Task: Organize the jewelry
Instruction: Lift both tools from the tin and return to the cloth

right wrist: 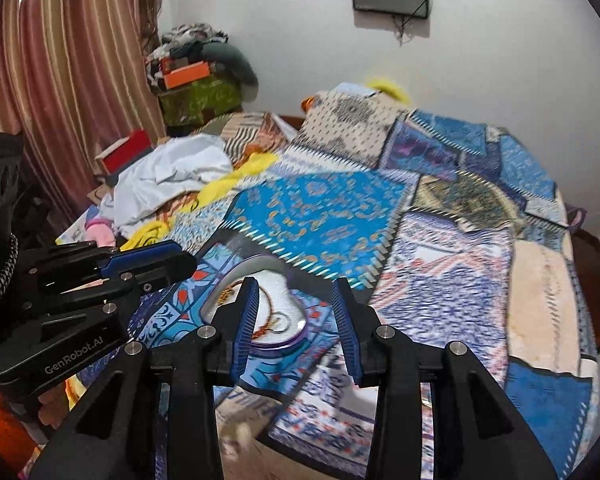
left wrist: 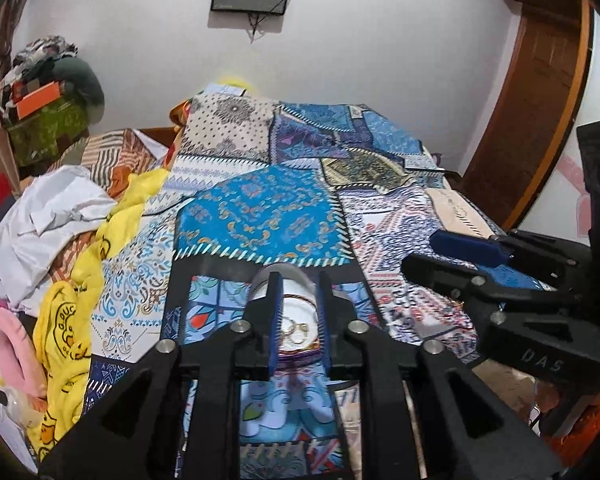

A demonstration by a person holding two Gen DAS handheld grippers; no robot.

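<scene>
A white heart-shaped dish (right wrist: 277, 285) with a purple rim lies on the patchwork bedcover (right wrist: 324, 208). Gold jewelry (right wrist: 274, 323), a chain and ring-like loops, rests inside it. My left gripper (left wrist: 298, 280) hovers above the dish (left wrist: 290, 304), open by a narrow gap with nothing between its blue pads; the gold jewelry (left wrist: 296, 330) shows through that gap. My right gripper (right wrist: 296, 286) hangs just right of the dish, open wider and empty. Each gripper shows in the other's view: the right gripper (left wrist: 420, 252) and the left gripper (right wrist: 184, 256).
Crumpled white cloth (left wrist: 48, 216), a yellow printed garment (left wrist: 68, 320) and a pink item (left wrist: 12, 344) pile up left of the dish. Boxes and clothes (right wrist: 192, 76) stack by the striped curtain (right wrist: 60, 80). A wooden door (left wrist: 540, 100) stands at right.
</scene>
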